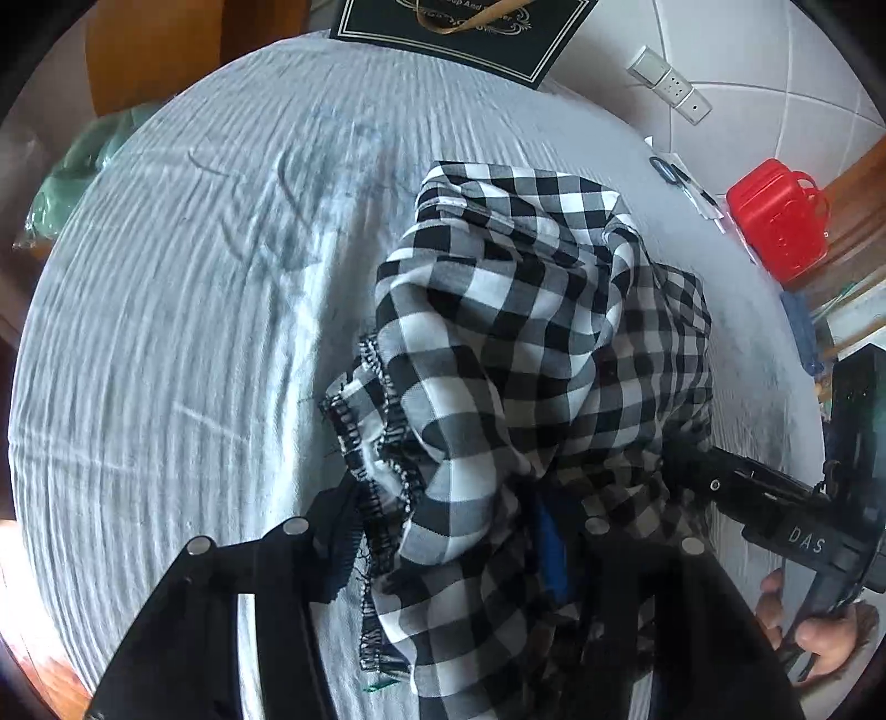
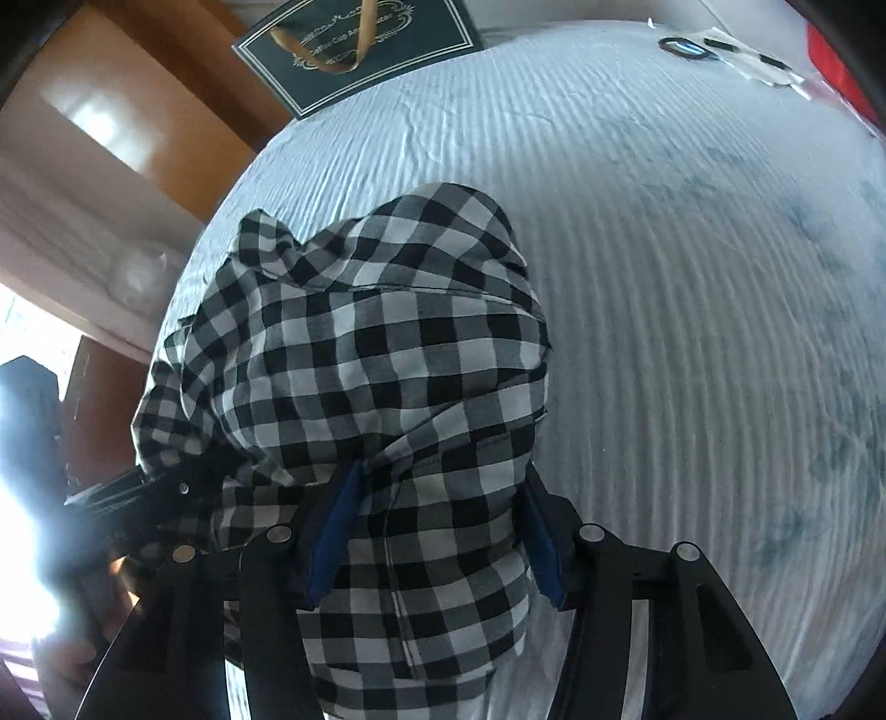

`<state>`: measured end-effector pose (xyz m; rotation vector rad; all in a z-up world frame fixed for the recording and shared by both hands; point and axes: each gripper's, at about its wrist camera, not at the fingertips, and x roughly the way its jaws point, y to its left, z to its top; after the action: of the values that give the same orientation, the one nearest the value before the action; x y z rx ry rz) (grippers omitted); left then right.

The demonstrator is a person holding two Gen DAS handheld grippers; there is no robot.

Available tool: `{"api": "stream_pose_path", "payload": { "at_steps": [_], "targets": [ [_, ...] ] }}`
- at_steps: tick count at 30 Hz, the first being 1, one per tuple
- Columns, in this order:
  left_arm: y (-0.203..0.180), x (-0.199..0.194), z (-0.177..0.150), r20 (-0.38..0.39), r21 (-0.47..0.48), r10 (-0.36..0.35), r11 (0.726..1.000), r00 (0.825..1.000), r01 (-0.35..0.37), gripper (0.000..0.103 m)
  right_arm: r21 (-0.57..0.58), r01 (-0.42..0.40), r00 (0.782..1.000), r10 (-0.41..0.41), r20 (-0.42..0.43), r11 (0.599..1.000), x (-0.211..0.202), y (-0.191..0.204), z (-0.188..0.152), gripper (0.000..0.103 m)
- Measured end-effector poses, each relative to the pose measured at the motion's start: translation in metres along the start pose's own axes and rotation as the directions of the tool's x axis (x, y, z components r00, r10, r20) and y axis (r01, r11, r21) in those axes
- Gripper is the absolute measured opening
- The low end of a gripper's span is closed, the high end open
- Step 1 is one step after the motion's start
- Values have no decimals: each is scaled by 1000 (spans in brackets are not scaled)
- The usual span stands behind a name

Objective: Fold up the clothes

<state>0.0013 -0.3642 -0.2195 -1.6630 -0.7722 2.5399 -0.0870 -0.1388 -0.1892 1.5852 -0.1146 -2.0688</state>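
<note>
A black-and-white checked garment (image 1: 515, 332) lies bunched in a heap on the pale ribbed bed sheet (image 1: 166, 332). My left gripper (image 1: 443, 531) sits at the heap's near edge, by the stitched seam, and a thick fold of the cloth fills the gap between its fingers. The blue pad (image 1: 551, 554) of one finger presses on that fold. My right gripper (image 2: 437, 526) holds another bunch of the garment (image 2: 387, 360) between its two blue pads (image 2: 332, 531). Each tool shows in the other's view: the right one (image 1: 775, 498) with a hand (image 1: 819, 637) on it, the left one (image 2: 138, 487) half buried in cloth.
A dark gift bag (image 1: 459, 33) with a gold ribbon handle lies at the far edge of the bed. Scissors (image 1: 673, 171), a red container (image 1: 775, 221) and a white power strip (image 1: 670, 83) are at the far right. Green fabric (image 1: 83, 171) lies off the left side.
</note>
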Motion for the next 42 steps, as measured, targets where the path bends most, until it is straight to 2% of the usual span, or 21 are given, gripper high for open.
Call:
{"api": "stream_pose_path", "payload": {
  "at_steps": [3, 6, 9, 13, 15, 17, 18, 21, 26, 30, 35, 42],
  "targets": [
    [1, 0, -1, 1, -3, -5, 1000, 1000, 5, 52, 24, -30, 999, 29, 32, 999, 2, -2, -3, 57],
    [2, -2, -5, -12, -17, -4, 1000, 1000, 4, 49, -17, 2, 999, -2, 39, 1000, 6, 3, -6, 53],
    [-5, -8, -11, 10, 13, 32, 999, 999, -32, 47, -51, 70, 997, -69, 22, 996, 8, 17, -6, 27],
    [3, -6, -13, 28, -15, -13, 1000, 1000, 14, 47, -130, 134, 991, -130, 40, 982, 16, 33, -6, 27],
    [5, -7, -15, 31, -9, -10, 1000, 999, 10, 47, -160, 162, 986, -154, 64, 974, 11, 40, -11, 25],
    [1, -13, -18, 44, -17, 2, 1000, 999, -2, 42, -189, 190, 980, -176, 89, 963, 7, 48, -16, 17],
    [-2, -18, -20, 46, -14, 11, 1000, 999, -10, 36, -203, 204, 977, -187, 101, 958, 4, 52, -19, 15],
    [-15, -40, -24, 71, -5, 2, 1000, 997, -1, 25, -230, 212, 971, -178, 159, 950, -14, 63, -25, 14],
    [-50, -72, -32, 113, 60, -39, 998, 993, 32, 24, -226, 213, 953, -151, 262, 951, -65, 58, -26, 13],
    [-100, -81, -33, 129, 138, -80, 988, 988, 62, 22, -197, 241, 927, -165, 338, 950, -133, 29, -41, 13],
    [-179, -78, -34, 115, 228, -125, 969, 985, 96, 22, -127, 264, 896, -194, 400, 956, -186, -21, -54, 13],
    [-328, -51, -40, 106, 332, -142, 938, 984, 99, 22, -45, 255, 868, -208, 451, 966, -251, -140, -64, 13]
  ]
}}
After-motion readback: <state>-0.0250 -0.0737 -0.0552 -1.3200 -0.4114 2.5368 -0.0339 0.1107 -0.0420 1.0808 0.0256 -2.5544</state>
